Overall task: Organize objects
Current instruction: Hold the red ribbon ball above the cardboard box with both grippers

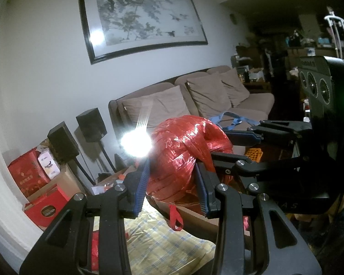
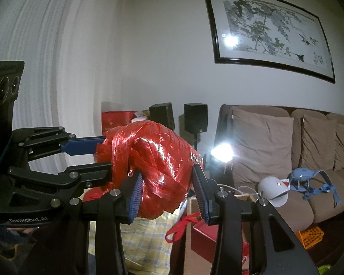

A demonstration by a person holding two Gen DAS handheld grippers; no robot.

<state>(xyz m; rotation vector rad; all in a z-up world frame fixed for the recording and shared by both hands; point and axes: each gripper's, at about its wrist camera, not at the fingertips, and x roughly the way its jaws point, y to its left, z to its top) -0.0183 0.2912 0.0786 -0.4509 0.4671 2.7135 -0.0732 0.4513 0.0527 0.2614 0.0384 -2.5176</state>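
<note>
A big ball of shiny red plastic twine (image 1: 183,158) is held in the air between both grippers. My left gripper (image 1: 172,181) is shut on its near side, blue pads pressed into the twine. My right gripper (image 2: 167,190) is shut on the same ball (image 2: 153,169) from the other side. Each gripper shows in the other's view: the right one (image 1: 220,146) comes in from the right, the left one (image 2: 103,155) from the left. A red loop of ribbon (image 1: 175,217) hangs below the ball.
Below lie a yellow checked cloth (image 1: 162,245) and cardboard boxes (image 2: 195,208). A brown sofa (image 2: 286,155) holds cushions, a white lamp (image 2: 273,190) and a blue strap thing (image 2: 309,181). Two black speakers (image 1: 91,123) and red gift boxes (image 1: 29,174) stand by the wall.
</note>
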